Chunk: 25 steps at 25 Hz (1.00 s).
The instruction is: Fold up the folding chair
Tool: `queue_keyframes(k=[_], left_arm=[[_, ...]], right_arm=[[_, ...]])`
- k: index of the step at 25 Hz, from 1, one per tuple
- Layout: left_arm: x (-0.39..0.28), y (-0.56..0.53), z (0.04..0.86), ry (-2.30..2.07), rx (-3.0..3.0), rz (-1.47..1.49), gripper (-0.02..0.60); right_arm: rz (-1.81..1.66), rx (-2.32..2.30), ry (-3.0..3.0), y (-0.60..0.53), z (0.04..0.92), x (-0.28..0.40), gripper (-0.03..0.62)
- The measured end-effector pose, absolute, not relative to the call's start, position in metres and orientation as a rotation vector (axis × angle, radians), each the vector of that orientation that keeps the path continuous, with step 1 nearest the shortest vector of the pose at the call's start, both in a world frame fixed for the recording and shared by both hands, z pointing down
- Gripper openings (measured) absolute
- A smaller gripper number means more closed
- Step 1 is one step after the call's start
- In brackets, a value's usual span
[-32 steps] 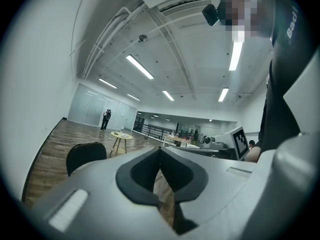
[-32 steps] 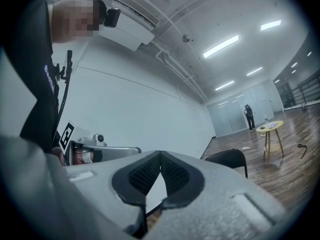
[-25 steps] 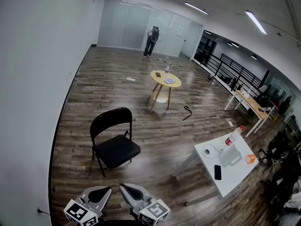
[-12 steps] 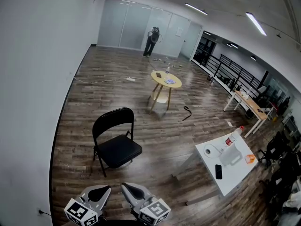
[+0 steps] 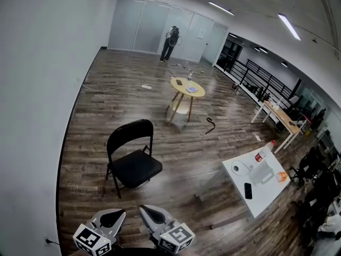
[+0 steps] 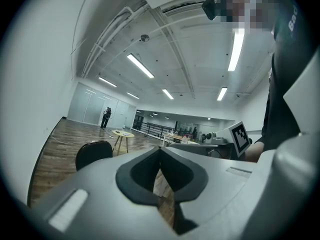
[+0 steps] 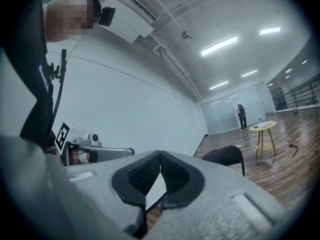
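A black folding chair [image 5: 133,156] stands unfolded on the wood floor, its curved backrest toward the white wall on the left. Both grippers hang at the bottom edge of the head view, short of the chair and apart from it. My left gripper [image 5: 118,214] is shut and holds nothing; my right gripper [image 5: 144,210] is also shut and empty. In the left gripper view the chair's backrest [image 6: 93,152] peeks over the closed jaws at the left. The right gripper view shows the chair [image 7: 225,157] beyond its closed jaws, right of centre.
A round yellow side table [image 5: 187,88] stands beyond the chair. A white table [image 5: 261,188] with a phone, tape roll and bottle is at the right. A person [image 5: 170,43] stands at the far glass doors. A cable lies on the floor by the white wall.
The chair has drifted slightly down and right in the head view as the person moves closer. Both grippers stay shut at the bottom edge.
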<state>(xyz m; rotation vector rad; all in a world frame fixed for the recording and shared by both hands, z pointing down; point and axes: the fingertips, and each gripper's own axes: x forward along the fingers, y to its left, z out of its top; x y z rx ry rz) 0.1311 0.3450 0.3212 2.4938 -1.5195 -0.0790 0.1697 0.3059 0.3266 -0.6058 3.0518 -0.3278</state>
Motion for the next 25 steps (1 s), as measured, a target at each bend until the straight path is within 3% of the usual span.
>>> queue_keyframes(k=[25], left_arm=[[0.117, 0.244, 0.324, -1.667, 2.379, -0.005, 0.011]], right_arm=[[-0.476, -0.641, 3.032, 0.191, 0.358, 0.210, 0.011]])
